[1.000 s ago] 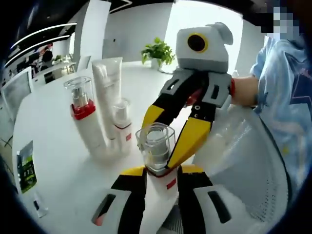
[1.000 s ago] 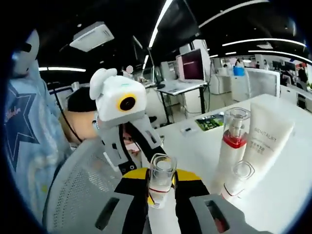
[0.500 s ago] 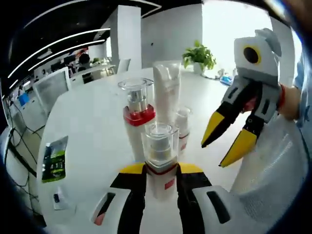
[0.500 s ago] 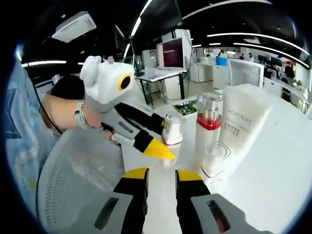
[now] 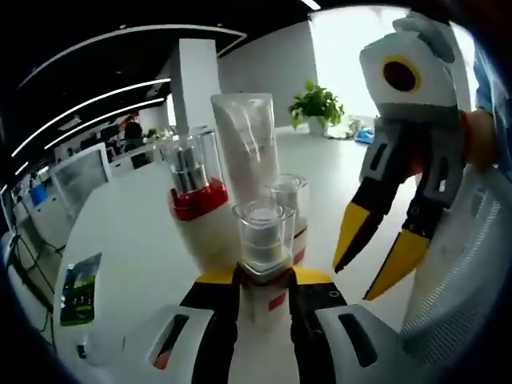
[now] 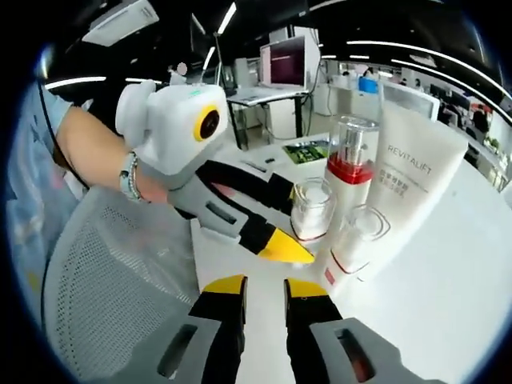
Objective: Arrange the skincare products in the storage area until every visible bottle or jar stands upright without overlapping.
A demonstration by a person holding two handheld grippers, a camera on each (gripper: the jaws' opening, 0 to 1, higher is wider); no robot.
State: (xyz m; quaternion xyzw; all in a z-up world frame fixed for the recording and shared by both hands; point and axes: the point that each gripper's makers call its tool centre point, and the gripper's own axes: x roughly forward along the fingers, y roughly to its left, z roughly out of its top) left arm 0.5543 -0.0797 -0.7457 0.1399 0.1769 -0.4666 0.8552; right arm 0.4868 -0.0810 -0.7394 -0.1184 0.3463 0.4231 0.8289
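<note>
My left gripper (image 5: 264,276) is shut on a small white bottle with a clear cap (image 5: 264,236), held upright. Just behind it stand a tall pump bottle with a red collar (image 5: 190,196), a white tube (image 5: 246,148) and another small clear-capped bottle (image 5: 290,196). My right gripper (image 5: 374,256) hangs open to the right of the held bottle, apart from it. In the right gripper view the left gripper (image 6: 300,236) holds the small bottle (image 6: 312,206) beside the pump bottle (image 6: 350,156), the tube (image 6: 416,184) and the other small bottle (image 6: 358,236). My right gripper (image 6: 264,286) has nothing between its fingers.
The products stand on a round white table (image 5: 128,216). A grey mesh chair back (image 6: 104,296) sits close to the table edge (image 5: 460,264). A green card (image 5: 74,288) lies near the left edge. A person's forearm (image 6: 88,152) holds the left gripper.
A second ago both grippers were shut on the small bottle. The right one has let go and drawn back. The left has carried the bottle up against the group of products.
</note>
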